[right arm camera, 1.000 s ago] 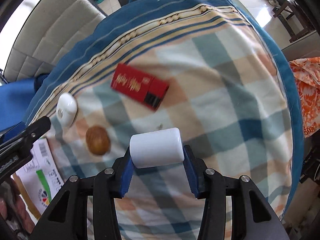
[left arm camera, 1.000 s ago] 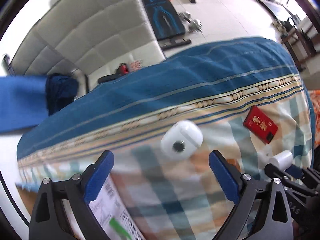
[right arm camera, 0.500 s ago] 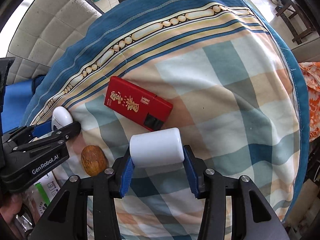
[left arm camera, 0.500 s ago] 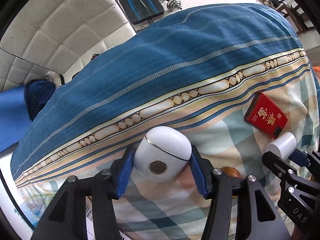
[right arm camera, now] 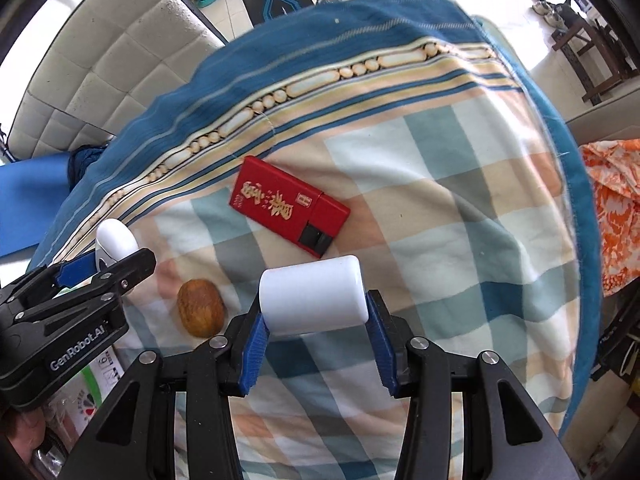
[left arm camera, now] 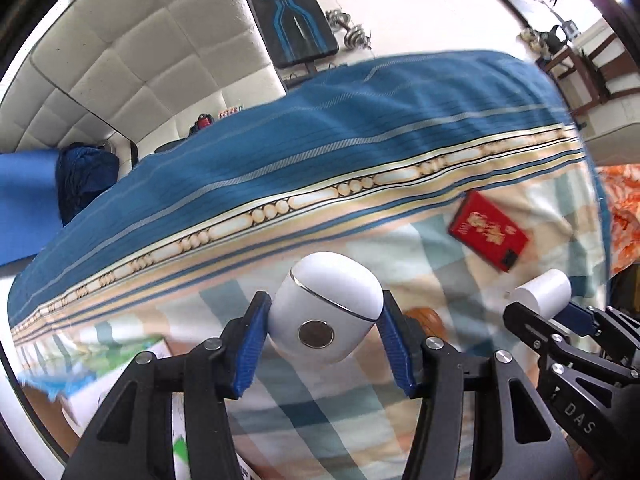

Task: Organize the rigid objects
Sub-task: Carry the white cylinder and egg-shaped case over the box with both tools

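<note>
The glossy white rounded plastic case with a round metal disc on its face (left arm camera: pixel 326 312) sits clamped between the 2 blue pads of the left gripper (left arm camera: pixel 324 336), whose jaws have just been closing and now stand narrowed, pressing on both of its sides. The smooth white plastic cylinder (right arm camera: pixel 314 294) lies crosswise between the blue pads of the right gripper (right arm camera: pixel 316 330), whose jaws are drawn in tight on its 2 flat ends. Just beyond the right jaws and a little to their left lies the flat red box with gold characters and a black patch (right arm camera: pixel 288 210), flat on the cloth. Left of those jaws, between the 2 grippers, rests a brown oval nut-like thing (right arm camera: pixel 200 307). All of it is over a bed covered with a checked cloth bordered in blue stripes (right arm camera: pixel 460 216).
</note>
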